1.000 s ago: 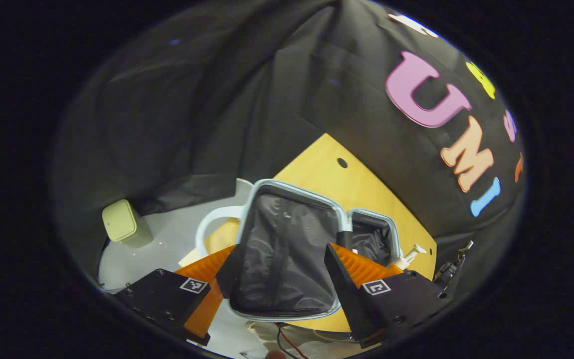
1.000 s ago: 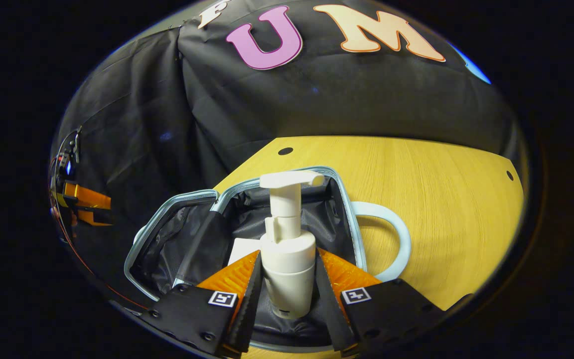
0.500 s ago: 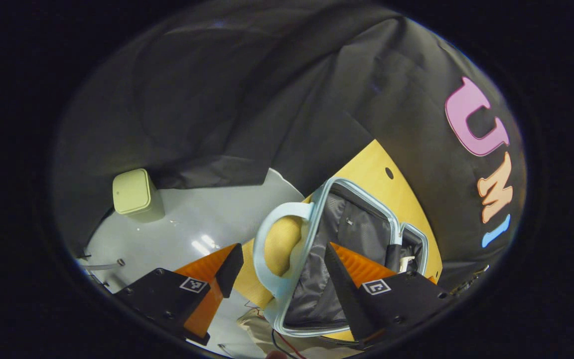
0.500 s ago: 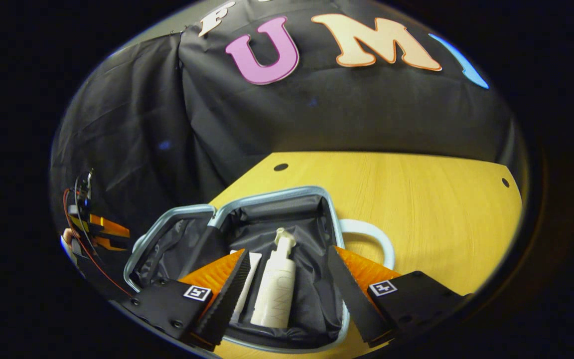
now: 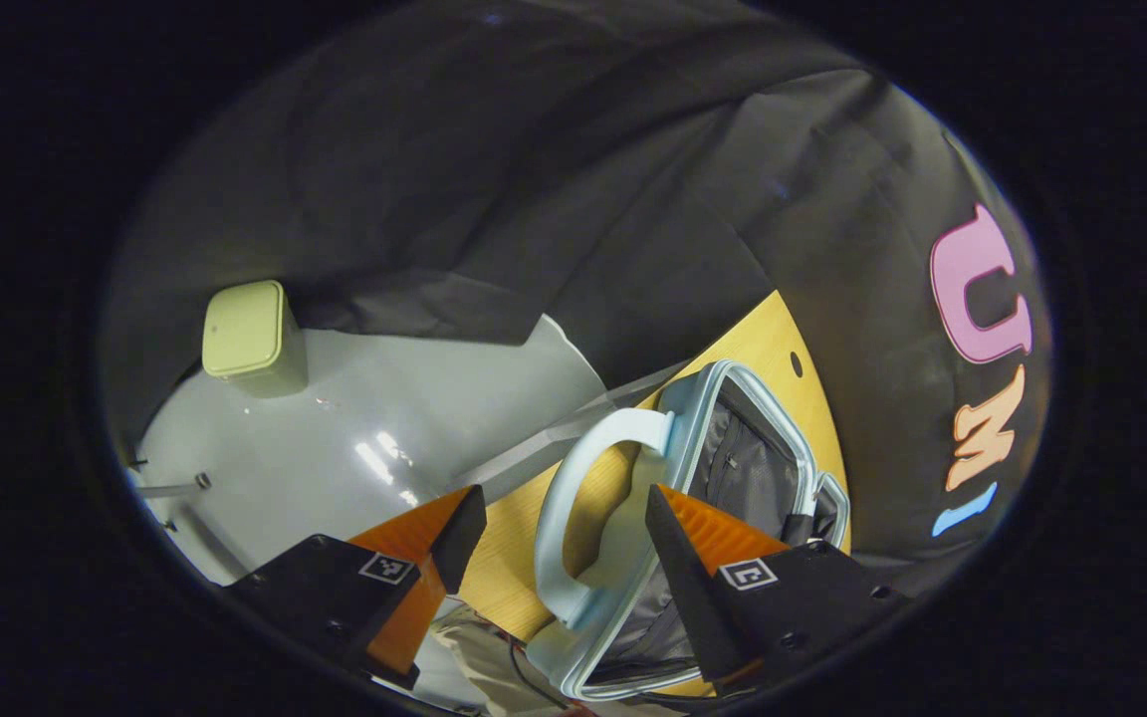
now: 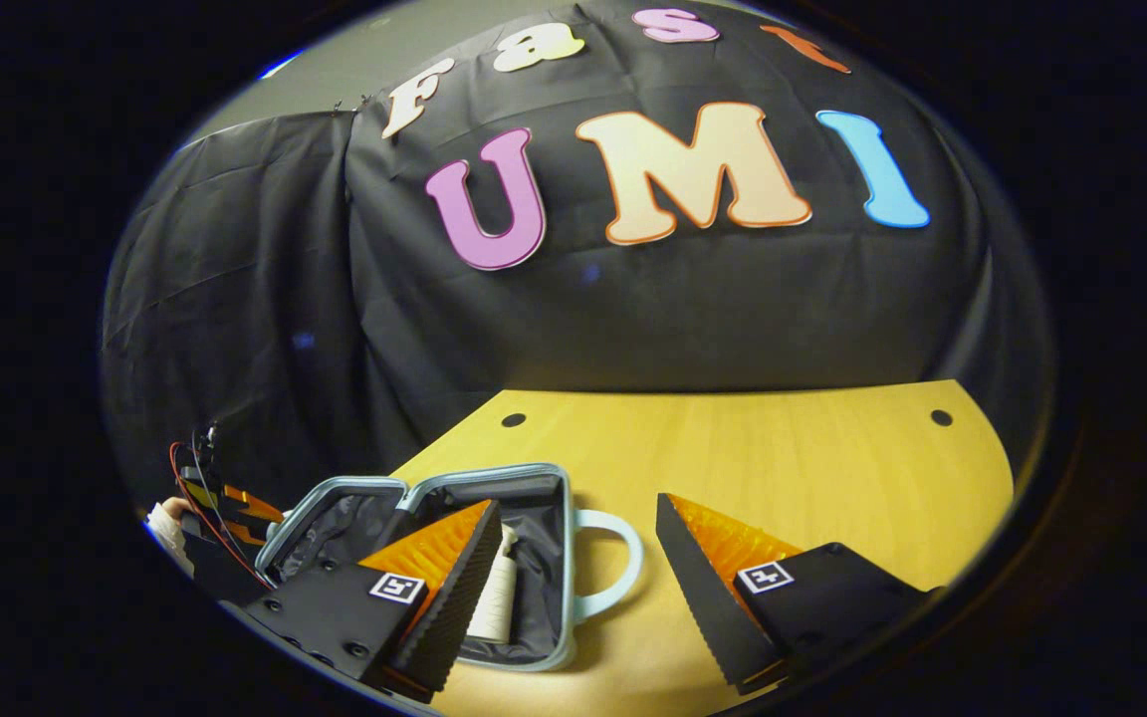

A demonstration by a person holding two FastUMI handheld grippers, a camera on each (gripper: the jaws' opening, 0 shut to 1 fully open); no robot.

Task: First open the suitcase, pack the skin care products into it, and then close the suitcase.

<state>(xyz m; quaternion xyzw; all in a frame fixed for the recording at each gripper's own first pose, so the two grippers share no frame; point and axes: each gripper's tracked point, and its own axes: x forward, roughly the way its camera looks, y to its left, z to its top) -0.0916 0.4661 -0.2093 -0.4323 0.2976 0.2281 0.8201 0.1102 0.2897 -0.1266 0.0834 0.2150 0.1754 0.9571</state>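
Suitcase [image 6: 544, 558] open on wooden table [image 6: 783, 468]

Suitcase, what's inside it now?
In the open suitcase a white pump bottle lies on the dark lining. The right gripper's finger covers whatever lies beside it.

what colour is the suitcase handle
Pale blue, matching the rim; the suitcase handle shows best in the left gripper view.

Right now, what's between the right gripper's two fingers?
In the right gripper view, the suitcase handle and bare table lie in the open right gripper.
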